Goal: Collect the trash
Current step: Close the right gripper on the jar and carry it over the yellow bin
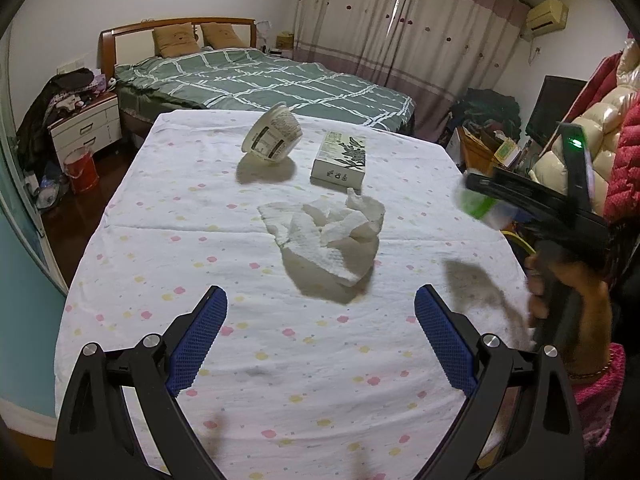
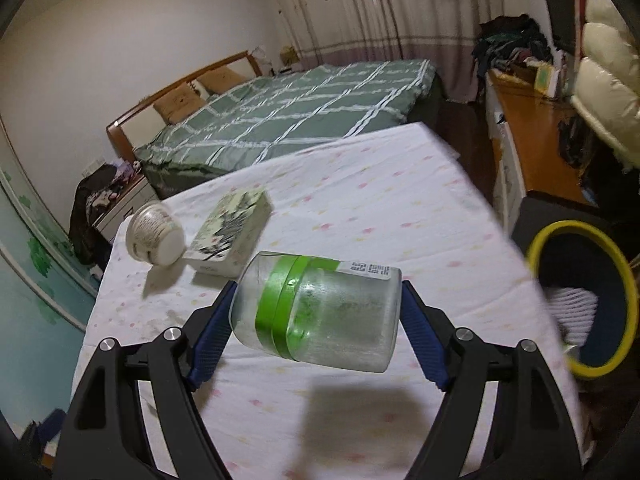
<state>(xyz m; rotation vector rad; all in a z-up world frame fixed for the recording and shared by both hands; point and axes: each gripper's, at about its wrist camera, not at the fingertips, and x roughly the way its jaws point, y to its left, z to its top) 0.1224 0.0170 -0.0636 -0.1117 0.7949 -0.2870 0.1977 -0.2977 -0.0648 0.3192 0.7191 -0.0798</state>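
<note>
While the right gripper [image 2: 318,312] clamps a green-banded jar [image 2: 320,312] at lower centre, near the yellow-rimmed bin [image 2: 624,280], the wide-open, empty left gripper [image 1: 320,340] faces uncollected tissue [image 1: 328,232], cup [image 1: 272,136] and box [image 1: 340,158].

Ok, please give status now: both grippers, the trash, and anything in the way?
Right gripper shut on jar, clear of table. Left gripper open, empty. Tissue, cup, box remain. Bin unobstructed.
</note>
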